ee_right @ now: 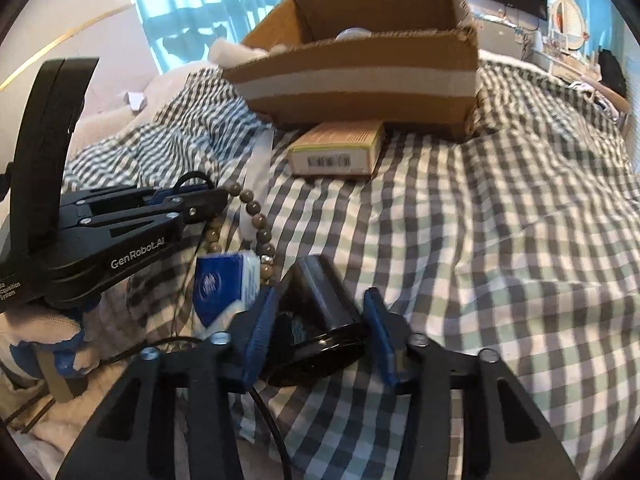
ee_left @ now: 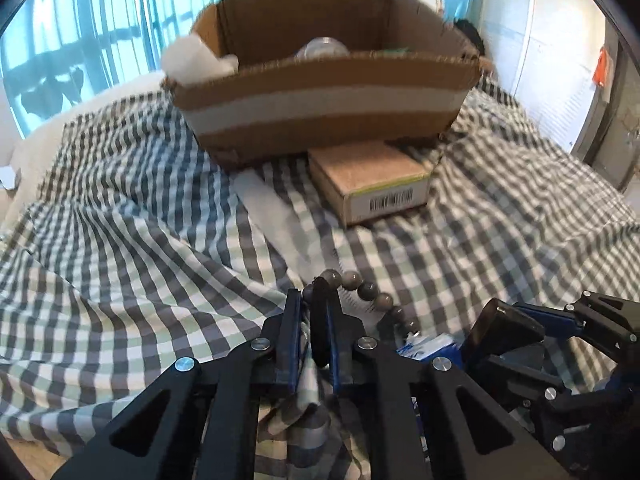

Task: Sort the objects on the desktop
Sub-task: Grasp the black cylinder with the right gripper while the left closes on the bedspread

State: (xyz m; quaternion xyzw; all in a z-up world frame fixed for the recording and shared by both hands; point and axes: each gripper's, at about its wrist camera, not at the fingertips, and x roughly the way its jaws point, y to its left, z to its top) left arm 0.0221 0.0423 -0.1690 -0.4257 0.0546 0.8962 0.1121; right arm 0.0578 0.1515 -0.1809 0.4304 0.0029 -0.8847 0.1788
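Left gripper (ee_left: 314, 304): jaws nearly closed, pinched on one end of the bead bracelet (ee_left: 362, 286); a fold of the checked bedspread (ee_left: 120, 208) sits bunched between the fingers behind the tips. The rest of the beads curve away to the right and down, toward the blue tissue packet (ee_right: 224, 286).

Right gripper (ee_right: 320, 320): jaws partly open, straddling a black cylindrical object (ee_right: 320, 304) lying on its side on the bedspread. The left pad looks to be against it; a gap shows at the right pad, so a firm grip cannot be confirmed. The tissue packet lies just left of this cylinder, touching or nearly touching the bracelet.

Farther out: a small brown box with a barcode label (ee_left: 372, 182) lies on the bed, directly in front of the large open cardboard box (ee_left: 324, 92). A translucent white strip (ee_left: 280, 220) runs from the cardboard box toward the bracelet. Inside the cardboard box: something white at the left corner and a clear rounded item, not identifiable.
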